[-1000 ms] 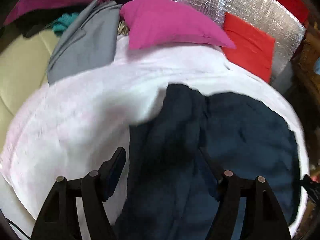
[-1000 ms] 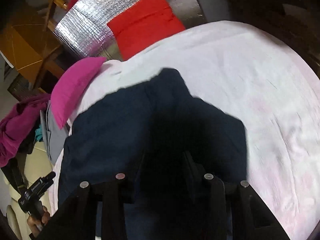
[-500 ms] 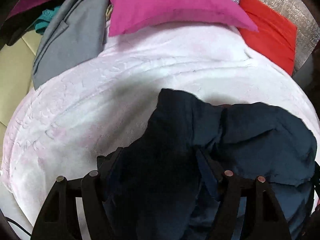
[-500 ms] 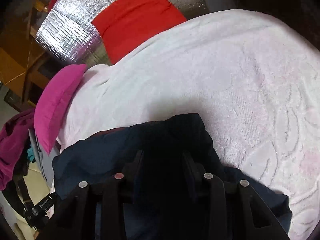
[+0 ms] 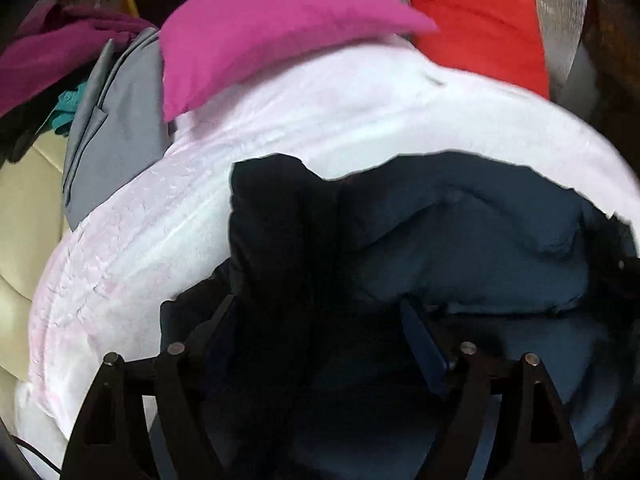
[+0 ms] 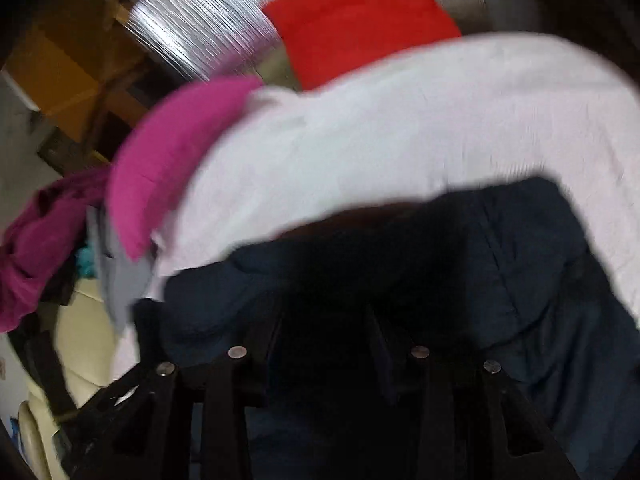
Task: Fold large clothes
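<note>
Navy garment (image 5: 460, 240) lies bunched on pale pink blanket (image 5: 360, 112), near its front edge. L to R: grey cloth (image 5: 116, 132), magenta pillow (image 5: 260, 36), red cushion (image 5: 480, 28) at back. Left gripper (image 5: 316, 312) jaws just widened, fabric between them; grip unclear. Right gripper (image 6: 324, 320) pinching dark fabric.
</note>
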`<state>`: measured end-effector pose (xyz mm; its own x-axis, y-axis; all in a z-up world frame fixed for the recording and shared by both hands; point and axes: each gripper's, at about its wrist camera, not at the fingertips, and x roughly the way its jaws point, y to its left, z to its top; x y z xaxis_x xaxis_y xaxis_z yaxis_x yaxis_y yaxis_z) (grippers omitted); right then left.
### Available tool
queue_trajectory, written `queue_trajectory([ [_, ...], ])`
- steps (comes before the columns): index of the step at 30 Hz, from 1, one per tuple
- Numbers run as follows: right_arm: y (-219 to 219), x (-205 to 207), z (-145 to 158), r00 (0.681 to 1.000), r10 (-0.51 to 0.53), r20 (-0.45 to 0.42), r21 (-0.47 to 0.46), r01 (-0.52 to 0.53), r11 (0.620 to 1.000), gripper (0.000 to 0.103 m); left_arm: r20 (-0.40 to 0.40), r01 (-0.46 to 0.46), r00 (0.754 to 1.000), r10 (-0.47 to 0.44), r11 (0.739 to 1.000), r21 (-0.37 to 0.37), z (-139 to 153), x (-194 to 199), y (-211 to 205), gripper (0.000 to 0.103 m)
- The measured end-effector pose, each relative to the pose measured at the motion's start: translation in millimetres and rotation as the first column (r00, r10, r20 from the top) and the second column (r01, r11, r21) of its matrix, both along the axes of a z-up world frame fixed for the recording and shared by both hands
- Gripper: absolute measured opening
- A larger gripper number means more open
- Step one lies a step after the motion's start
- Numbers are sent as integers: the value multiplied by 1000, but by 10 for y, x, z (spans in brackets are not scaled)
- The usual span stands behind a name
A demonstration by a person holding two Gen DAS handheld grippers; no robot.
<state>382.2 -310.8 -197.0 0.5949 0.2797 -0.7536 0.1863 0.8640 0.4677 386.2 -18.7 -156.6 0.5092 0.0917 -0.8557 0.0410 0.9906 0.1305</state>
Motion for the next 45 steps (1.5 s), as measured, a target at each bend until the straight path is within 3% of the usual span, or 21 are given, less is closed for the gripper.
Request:
queue_trajectory([
  [5,-38,-4,27,1000,-17,8,33,17,999,44,14,15,1000,-15,1000,-6,106,-26,40,82],
  [8,-27,-176,173,999,-20,26,-15,20,1000,44,61,14,998,-12,999,-35,267,-162,124,82],
  [13,-3,-796,490,997,-22,73,-105,30,994,44,225,32,974,-38,999,33,586,-757,220,82],
  [16,5,-1162,502,998,-29,61,-117,36,992,44,264,47,963,-51,999,20,617,-1133,258,82],
  [20,84,-1561,279,999,-36,-15,-115,34,993,45,225,85,970,-86,996,12,380,-1513,193,82],
  [23,188,-1582,126,999,-24,-46,-182,16,983,45,99,108,989,-111,993,40,83,-1462,71,82],
  [25,229,-1608,192,998,-20,-51,-193,10,981,46,128,108,985,-115,992,60,174,-1528,66,82],
  [26,228,-1702,267,999,-8,-32,-155,3,988,46,146,115,982,-122,992,57,250,-1581,70,82],
  [28,221,-1864,393,1000,0,13,-130,2,992,53,219,119,967,-127,992,45,507,-1764,104,82],
  [32,217,-2285,806,994,-22,104,-207,43,977,64,363,82,926,-98,995,59,1094,-2156,184,83],
  [34,260,-2536,1040,991,-22,134,-237,53,970,72,415,71,905,-90,996,60,1343,-2344,217,91],
  [37,395,-2908,1331,984,-11,175,-272,59,960,80,491,63,867,-89,996,69,1674,-2649,257,94],
  [45,730,-3775,1809,968,14,252,-388,88,917,83,589,91,797,-136,990,106,2152,-3455,211,100],
])
